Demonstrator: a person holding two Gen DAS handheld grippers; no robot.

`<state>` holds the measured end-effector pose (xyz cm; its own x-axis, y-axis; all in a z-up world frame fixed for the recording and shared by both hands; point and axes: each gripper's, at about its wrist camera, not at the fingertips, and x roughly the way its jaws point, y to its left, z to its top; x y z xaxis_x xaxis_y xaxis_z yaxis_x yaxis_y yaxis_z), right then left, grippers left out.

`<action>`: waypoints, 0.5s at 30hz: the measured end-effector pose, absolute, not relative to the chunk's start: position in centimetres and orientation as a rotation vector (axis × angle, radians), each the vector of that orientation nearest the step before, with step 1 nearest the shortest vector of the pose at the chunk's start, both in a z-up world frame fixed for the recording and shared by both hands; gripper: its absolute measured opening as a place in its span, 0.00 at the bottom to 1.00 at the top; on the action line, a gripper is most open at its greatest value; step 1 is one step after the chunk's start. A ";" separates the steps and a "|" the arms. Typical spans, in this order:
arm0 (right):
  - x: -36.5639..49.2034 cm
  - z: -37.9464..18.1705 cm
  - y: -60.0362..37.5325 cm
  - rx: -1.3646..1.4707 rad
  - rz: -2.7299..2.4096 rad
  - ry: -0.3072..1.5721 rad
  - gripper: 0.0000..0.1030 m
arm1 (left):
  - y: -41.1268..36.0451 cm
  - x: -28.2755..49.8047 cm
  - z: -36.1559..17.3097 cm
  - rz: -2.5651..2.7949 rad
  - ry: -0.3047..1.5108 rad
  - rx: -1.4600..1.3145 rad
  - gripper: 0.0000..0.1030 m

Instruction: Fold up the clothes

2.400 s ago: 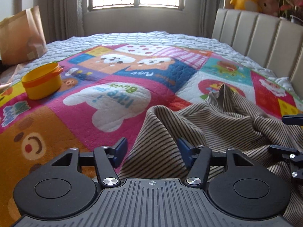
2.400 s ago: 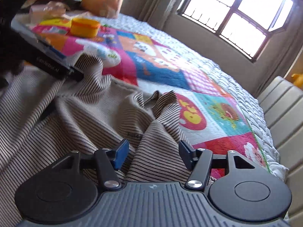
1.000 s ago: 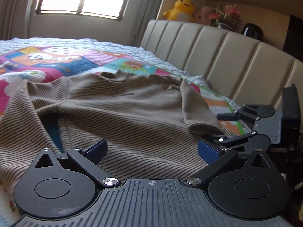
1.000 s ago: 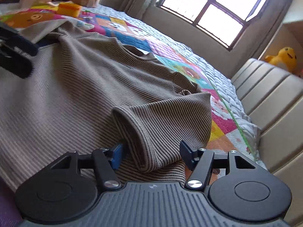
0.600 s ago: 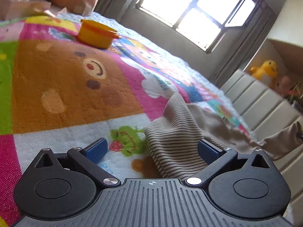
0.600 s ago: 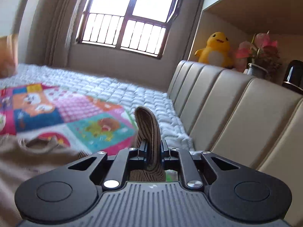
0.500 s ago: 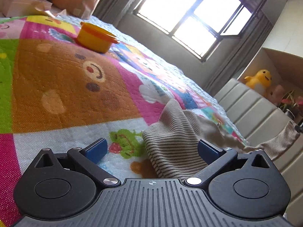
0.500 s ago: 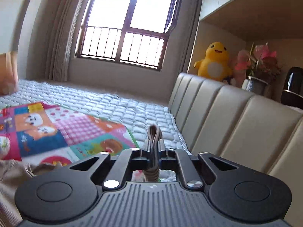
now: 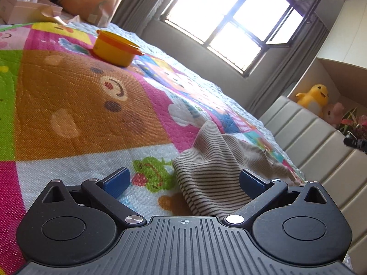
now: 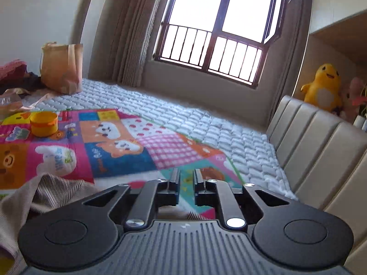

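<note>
A patchwork quilt point(image 9: 68, 105) is covering the bed beneath a bright window point(image 10: 218, 34). The striped top point(image 9: 213, 167) is lying crumpled on the quilt. The left gripper point(image 9: 183, 180) is sitting low with fingers spread wide, the top's edge lying between them. The right gripper point(image 10: 185, 186) is hovering above the quilt, fingers nearly together, a narrow gap showing, gripping nothing. A yellow tub point(image 10: 44, 123) is standing well apart.

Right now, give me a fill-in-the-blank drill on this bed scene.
1. The left gripper has its fingers wide ___, with nothing clamped between them.
2. The beige garment on the quilt is patterned with thin dark ___.
3. The plush duck on the shelf above the headboard is mostly ___ in colour.

Missing words: open; stripes; yellow
</note>
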<state>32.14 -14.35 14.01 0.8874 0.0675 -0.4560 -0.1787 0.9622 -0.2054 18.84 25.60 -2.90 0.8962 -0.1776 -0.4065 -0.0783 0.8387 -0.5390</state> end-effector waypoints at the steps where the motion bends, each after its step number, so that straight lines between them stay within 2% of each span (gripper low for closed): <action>1: 31.6 12.7 -14.4 -0.233 0.132 0.497 0.22 | 25.5 18.9 -2.9 -0.053 0.464 -0.575 1.00; 5: 27.5 7.3 -11.5 0.020 0.375 0.702 0.22 | 25.7 18.8 -3.0 -0.055 0.459 -0.584 1.00; 10: 24.2 1.7 -5.4 0.498 0.723 0.951 0.22 | 25.8 18.7 -3.0 -0.059 0.451 -0.592 1.00; 15: 25.7 -0.3 -0.9 0.562 0.738 0.978 0.23 | 26.0 18.4 -2.8 -0.072 0.442 -0.609 1.00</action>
